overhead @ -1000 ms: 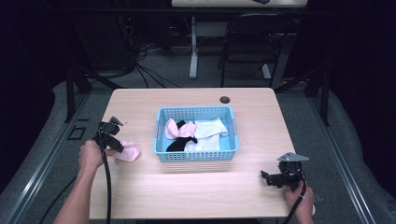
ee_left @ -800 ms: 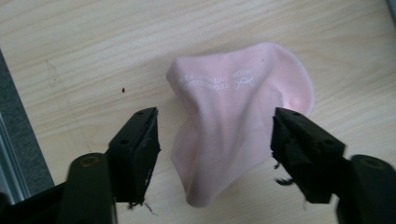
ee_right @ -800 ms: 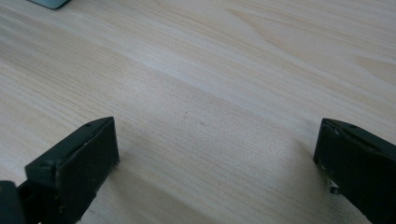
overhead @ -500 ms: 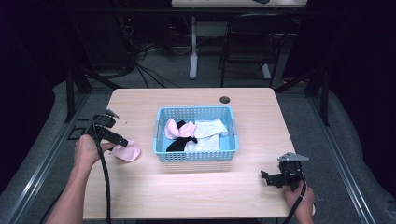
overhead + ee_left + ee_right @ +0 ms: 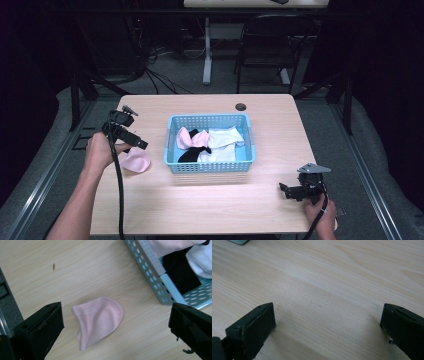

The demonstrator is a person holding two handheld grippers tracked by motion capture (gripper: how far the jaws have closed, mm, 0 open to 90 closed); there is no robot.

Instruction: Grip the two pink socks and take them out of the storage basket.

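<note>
Opening wide above pink sock (image 5: pixel 98 321), left gripper (image 5: pixel 115 327) fingers empty, right gripper (image 5: pixel 328 325) fingers spread, empty.

A light wooden table (image 5: pixel 210 200) carries everything. On it lie a crumpled pink sock (image 5: pixel 136 161) and a blue perforated plastic basket (image 5: pixel 210 166), just apart.

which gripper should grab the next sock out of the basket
Likely left. The left gripper hangs open beside the blue basket, just above the pink sock lying on the table. The right gripper rests open at the table's near right corner, farther away.
</note>
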